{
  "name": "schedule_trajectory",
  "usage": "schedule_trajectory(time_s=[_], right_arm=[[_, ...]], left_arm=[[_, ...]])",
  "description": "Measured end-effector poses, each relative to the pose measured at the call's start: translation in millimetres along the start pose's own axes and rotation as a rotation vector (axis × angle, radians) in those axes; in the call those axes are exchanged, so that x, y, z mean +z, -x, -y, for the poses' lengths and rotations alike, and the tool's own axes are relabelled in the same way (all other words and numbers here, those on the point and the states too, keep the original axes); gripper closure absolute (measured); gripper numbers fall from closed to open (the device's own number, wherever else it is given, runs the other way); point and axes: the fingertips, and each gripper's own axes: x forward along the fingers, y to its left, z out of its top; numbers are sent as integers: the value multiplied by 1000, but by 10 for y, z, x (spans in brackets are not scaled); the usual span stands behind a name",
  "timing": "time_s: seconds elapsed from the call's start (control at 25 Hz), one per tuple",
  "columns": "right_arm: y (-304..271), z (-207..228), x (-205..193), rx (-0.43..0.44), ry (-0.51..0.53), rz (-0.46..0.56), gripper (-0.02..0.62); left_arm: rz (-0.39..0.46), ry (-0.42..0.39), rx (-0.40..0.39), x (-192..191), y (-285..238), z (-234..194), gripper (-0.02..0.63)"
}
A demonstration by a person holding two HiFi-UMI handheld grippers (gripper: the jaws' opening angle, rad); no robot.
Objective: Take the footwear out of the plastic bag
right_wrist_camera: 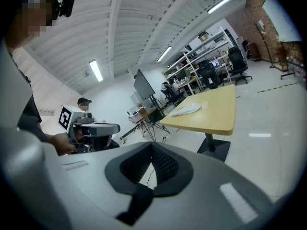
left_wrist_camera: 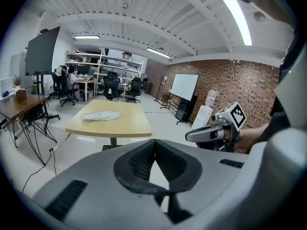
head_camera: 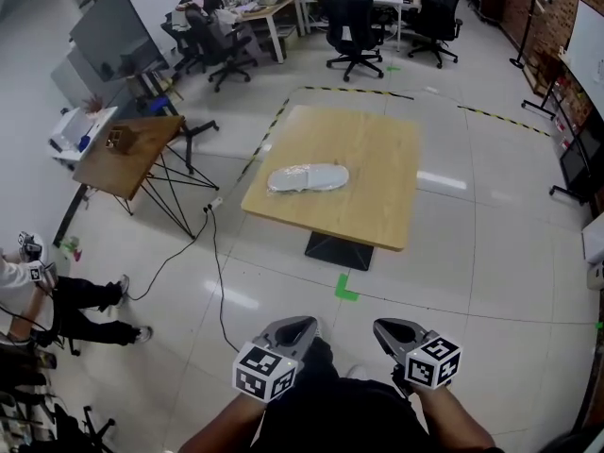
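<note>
A clear plastic bag with pale footwear inside lies flat on a square wooden table, left of its middle. The same bag shows small and far off in the left gripper view, and the bag again in the right gripper view. My left gripper and right gripper hang side by side close to my body, well short of the table, both shut and empty. The left gripper's jaws meet at the tips, as do those of the right gripper.
A second wooden table with a small box stands at the left on thin black legs. A cable runs over the floor in front of it. A seated person is at the far left. Office chairs stand beyond the table.
</note>
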Motion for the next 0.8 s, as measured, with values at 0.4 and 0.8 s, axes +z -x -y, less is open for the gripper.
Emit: schedule_trajectory(time_s=[0.4,0.8], right_arm=[[-232,641,278,-150,-59,-12,592],[-1331,1441,1390,-366,-63,-16,592]], left_arm=[[-13,-60,-167,520,-951,-418,598],[-79,-104,-213,1269,-1722,-2229,598]])
